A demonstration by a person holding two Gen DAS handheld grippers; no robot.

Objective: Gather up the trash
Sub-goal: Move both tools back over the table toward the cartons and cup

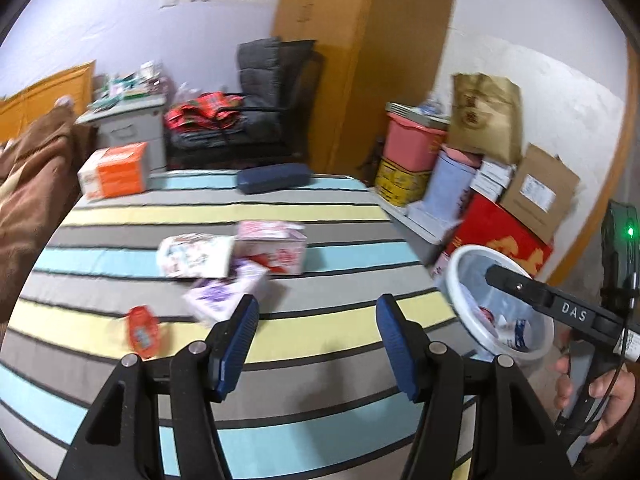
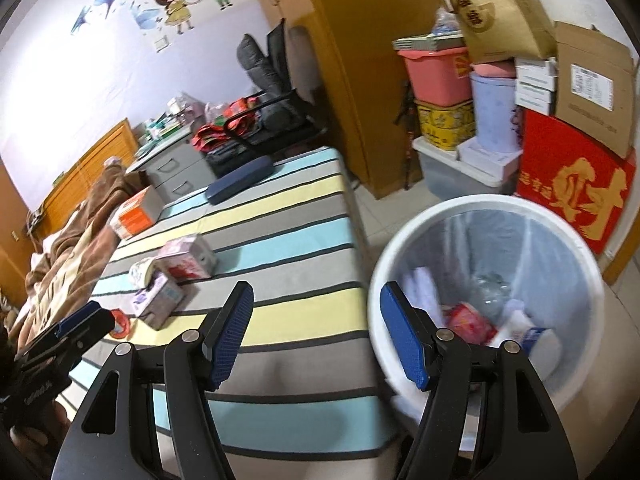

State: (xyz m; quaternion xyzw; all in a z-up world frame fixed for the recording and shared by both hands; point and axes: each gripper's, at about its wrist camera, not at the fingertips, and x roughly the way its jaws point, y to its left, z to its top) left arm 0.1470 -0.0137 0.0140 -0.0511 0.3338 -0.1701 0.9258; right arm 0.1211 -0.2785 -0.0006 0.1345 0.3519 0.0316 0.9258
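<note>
Trash lies on a striped bed (image 1: 320,216): a pink-and-white carton (image 1: 276,246), a crumpled white wrapper (image 1: 196,254), a purple-and-white box (image 1: 224,296) and a small red packet (image 1: 142,330). My left gripper (image 1: 316,320) hovers open and empty above the bed, just right of the purple box. A white bin (image 2: 486,292) with a clear liner stands beside the bed and holds several pieces of trash. My right gripper (image 2: 316,312) is open and empty, straddling the bed edge and the bin rim. The same cartons (image 2: 188,256) show in the right wrist view.
An orange box (image 1: 114,170) and a dark blue case (image 1: 274,178) lie at the far end of the bed. A brown blanket (image 1: 28,184) covers the left. Stacked boxes and a pink tub (image 2: 436,76) crowd the wall behind the bin. A hand (image 1: 600,396) holds the right gripper.
</note>
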